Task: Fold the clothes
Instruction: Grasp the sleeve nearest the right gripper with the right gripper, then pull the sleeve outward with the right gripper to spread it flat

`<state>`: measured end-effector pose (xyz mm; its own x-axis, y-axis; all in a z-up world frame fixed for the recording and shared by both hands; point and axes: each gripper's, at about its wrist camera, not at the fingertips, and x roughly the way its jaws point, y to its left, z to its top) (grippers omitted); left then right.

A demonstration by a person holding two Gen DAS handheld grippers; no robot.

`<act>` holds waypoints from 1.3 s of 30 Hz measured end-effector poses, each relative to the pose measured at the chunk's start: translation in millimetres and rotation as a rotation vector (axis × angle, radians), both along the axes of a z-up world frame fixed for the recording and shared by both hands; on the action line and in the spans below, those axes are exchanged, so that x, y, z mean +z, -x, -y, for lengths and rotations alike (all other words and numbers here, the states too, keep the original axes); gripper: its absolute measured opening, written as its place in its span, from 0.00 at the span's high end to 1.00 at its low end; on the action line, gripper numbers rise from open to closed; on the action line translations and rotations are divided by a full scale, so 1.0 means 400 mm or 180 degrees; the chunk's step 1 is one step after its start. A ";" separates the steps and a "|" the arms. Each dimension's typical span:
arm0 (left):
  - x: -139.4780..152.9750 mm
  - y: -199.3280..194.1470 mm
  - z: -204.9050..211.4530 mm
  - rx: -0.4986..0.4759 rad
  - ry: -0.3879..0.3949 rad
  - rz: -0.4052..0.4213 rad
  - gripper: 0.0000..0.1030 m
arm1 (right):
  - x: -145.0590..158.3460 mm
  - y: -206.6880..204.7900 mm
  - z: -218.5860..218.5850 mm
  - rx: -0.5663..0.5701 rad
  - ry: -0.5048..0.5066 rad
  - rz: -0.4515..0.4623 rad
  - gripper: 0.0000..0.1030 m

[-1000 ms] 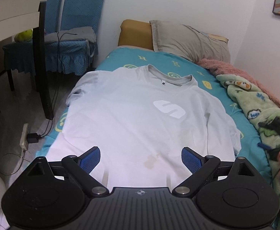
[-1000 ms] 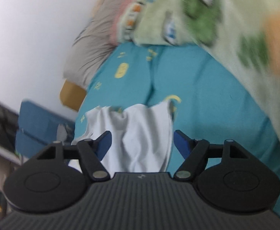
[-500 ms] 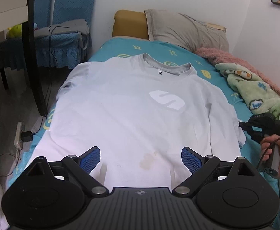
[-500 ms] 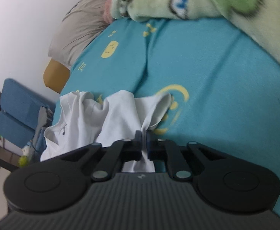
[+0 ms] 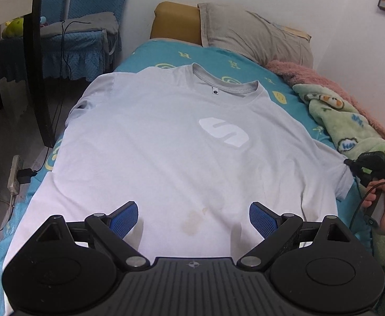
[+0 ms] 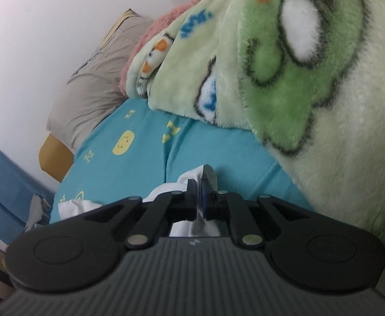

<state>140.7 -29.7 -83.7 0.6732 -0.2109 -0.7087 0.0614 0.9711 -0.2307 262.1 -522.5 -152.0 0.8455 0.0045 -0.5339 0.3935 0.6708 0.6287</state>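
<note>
White T-shirt [image 5: 171,152] lies flat, face up on the teal bed [image 5: 150,52]; the left gripper [image 5: 192,217] hovers wide over its hem, holding nothing. Right gripper [image 6: 198,197] is clamped on the sleeve edge [image 6: 203,173], likely to fold it inward.

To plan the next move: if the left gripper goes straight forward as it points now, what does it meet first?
Most likely the white T-shirt spread on the bed: the open left gripper points over its lower front. Depth is unclear.
</note>
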 end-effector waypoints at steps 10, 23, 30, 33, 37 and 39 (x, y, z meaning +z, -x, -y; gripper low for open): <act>0.025 0.027 -0.011 0.0011 0.0036 0.0114 0.09 | 0.042 0.113 -0.065 0.0077 -0.0388 0.0075 0.18; 0.012 0.033 -0.021 0.0025 0.0047 0.0101 0.10 | -0.064 0.193 -0.145 -0.0469 -0.1319 -0.0062 0.21; -0.012 0.006 -0.019 0.0019 0.0105 0.0005 0.09 | -0.109 0.201 -0.137 -0.0747 -0.1227 -0.0040 0.64; -0.020 -0.004 -0.018 0.0014 0.0129 -0.0030 0.09 | -0.127 0.204 -0.133 -0.0866 -0.1187 -0.0030 0.90; -0.016 -0.001 -0.021 0.0034 0.0153 -0.0025 0.09 | -0.133 0.212 -0.129 -0.0903 -0.1234 -0.0028 0.94; -0.011 0.002 -0.024 0.0047 0.0163 -0.0014 0.09 | -0.132 0.217 -0.127 -0.0901 -0.1275 -0.0028 0.94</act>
<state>140.0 -20.3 -88.2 0.6734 -0.2372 -0.7002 0.0461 0.9588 -0.2804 175.3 -471.7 -204.9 0.8386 -0.0184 -0.5444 0.5319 0.2430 0.8112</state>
